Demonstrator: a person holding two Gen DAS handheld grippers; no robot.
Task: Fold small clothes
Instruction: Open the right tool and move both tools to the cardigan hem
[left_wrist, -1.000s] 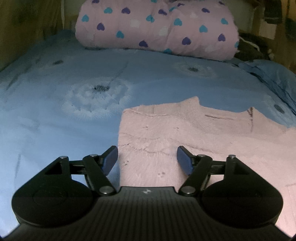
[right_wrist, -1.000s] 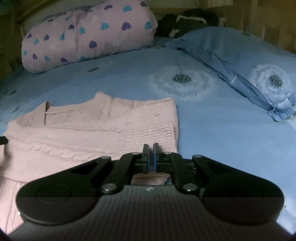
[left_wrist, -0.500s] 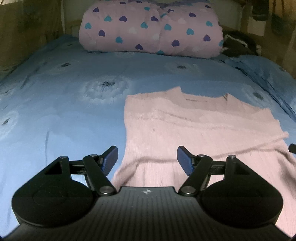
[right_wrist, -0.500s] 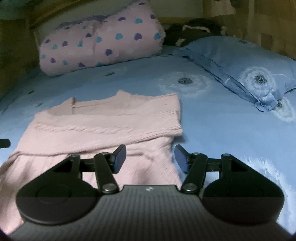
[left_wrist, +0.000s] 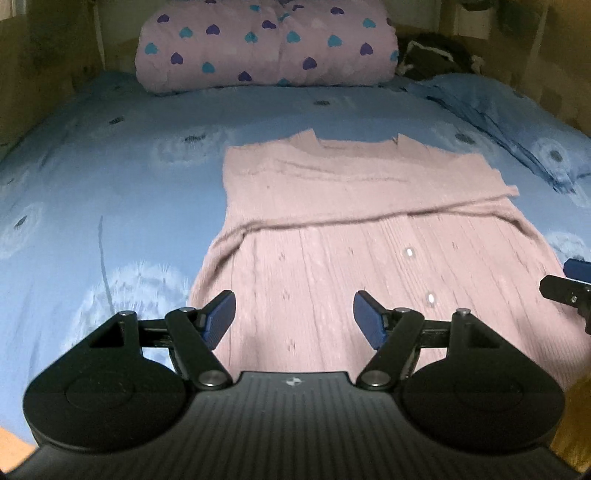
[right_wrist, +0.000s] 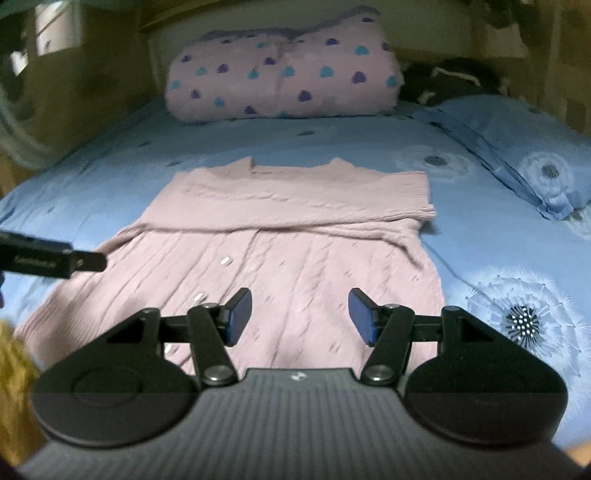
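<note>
Both grippers, left (left_wrist: 294, 315) and right (right_wrist: 300, 315), jaws half open, empty; grab pink sweater (left_wrist: 343, 258) hem corners evenly

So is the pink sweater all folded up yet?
Partly. The sweater's sleeves look folded across its top. Both grippers, left and right, are open and hold nothing. The long lower part, with its buttons, probably needs folding up next.

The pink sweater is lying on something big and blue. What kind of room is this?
Most likely a bedroom. The pink sweater lies on a bed with a blue dandelion sheet, a rolled heart-print quilt at the far end and a matching pillow beside it.
</note>
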